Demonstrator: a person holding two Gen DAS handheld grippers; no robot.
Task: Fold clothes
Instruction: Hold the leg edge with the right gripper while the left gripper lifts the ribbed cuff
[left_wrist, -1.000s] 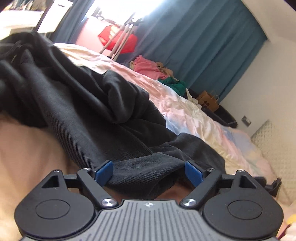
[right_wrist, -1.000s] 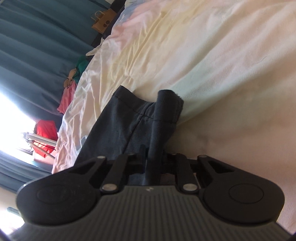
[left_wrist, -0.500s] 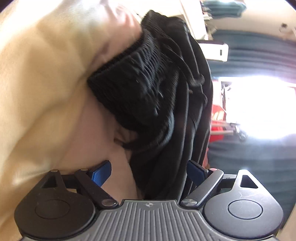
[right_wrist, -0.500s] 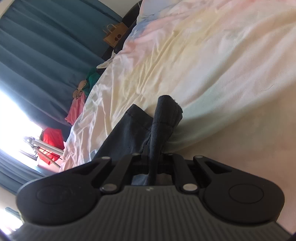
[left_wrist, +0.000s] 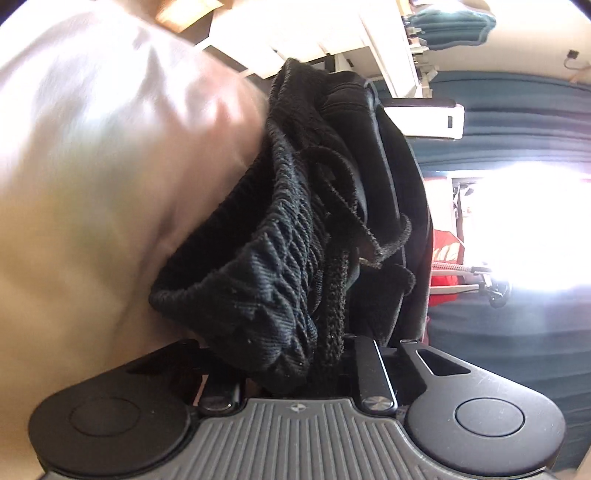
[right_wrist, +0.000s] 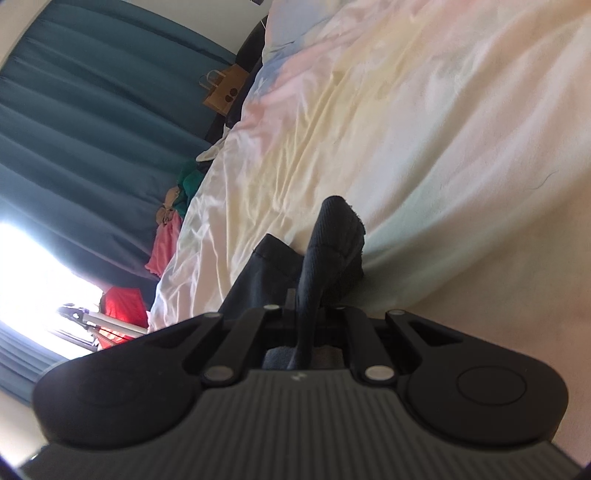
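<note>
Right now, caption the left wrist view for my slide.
Left gripper, jaws just closed, clamps the black garment's gathered waistband above the pale bedsheet.

Teal curtains (right_wrist: 92, 122) hang along the wall, daylight blazes through the window (left_wrist: 517, 229), and a pastel bedsheet (right_wrist: 424, 129) lies rumpled across the bed.

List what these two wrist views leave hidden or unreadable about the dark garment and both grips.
- Left wrist view: left gripper pads, buried under the bunched waistband; its jaws have just been closing on it.
- Left wrist view: bedsheet detail, blurred.
- Right wrist view: right gripper pads, covered by the pinched fabric strip.
- Both views: garment's full shape, cut off by the gripper bodies.
</note>
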